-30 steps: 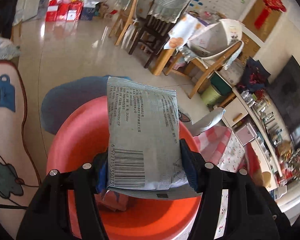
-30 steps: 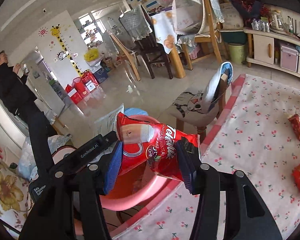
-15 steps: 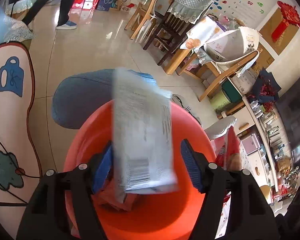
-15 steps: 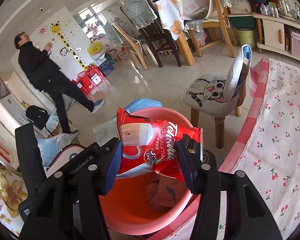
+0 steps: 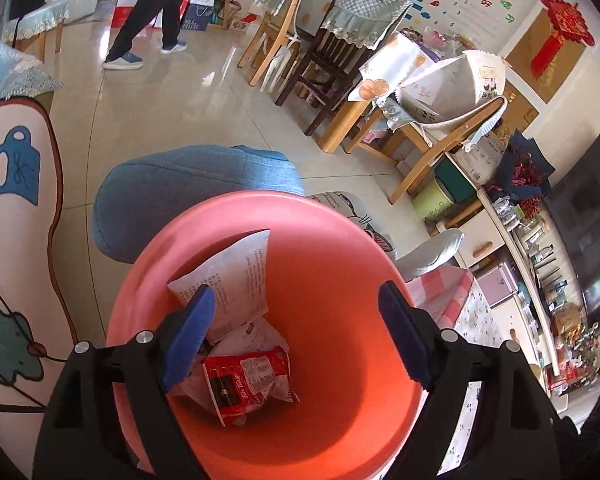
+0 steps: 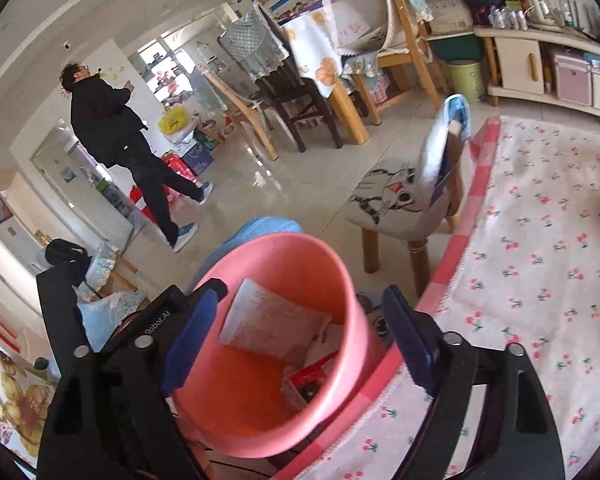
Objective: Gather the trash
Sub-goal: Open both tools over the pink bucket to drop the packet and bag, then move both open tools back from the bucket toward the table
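Trash lies inside a pink bucket [image 5: 340,240], seen from two gripper cameras held above it. The left gripper [image 5: 296,332] hangs over the bucket mouth with its blue pads spread wide and nothing between them; its jaws have just been opening. Below it, a white packet [image 5: 236,276] printed with small text leans against the bucket's inner wall on the left. A red packet [image 5: 248,376] lies at the bottom, just below the white one and touching it, with other pale wrappers partly hidden beneath.

The right gripper [image 6: 300,340] also points down at the bucket [image 6: 268,420] from the side, jaws released and empty, and they too have just been opening. In this view the white packet [image 6: 272,328] rests tilted against the far inner wall, and the red packet [image 6: 312,376] shows low by the near right wall. Part of the left gripper's black body is in view at the left edge.

The bucket stands beside a cloth [image 6: 540,280] patterned with cherries and edged in pink check, spread to its right. A small stool [image 6: 396,204] with a cat drawing on the seat stands behind the bucket. A blue cushion [image 5: 196,196] sits on the tiled floor just beyond the bucket. In the background a person [image 6: 120,140] in dark clothes walks across the room, near dining chairs and a table.
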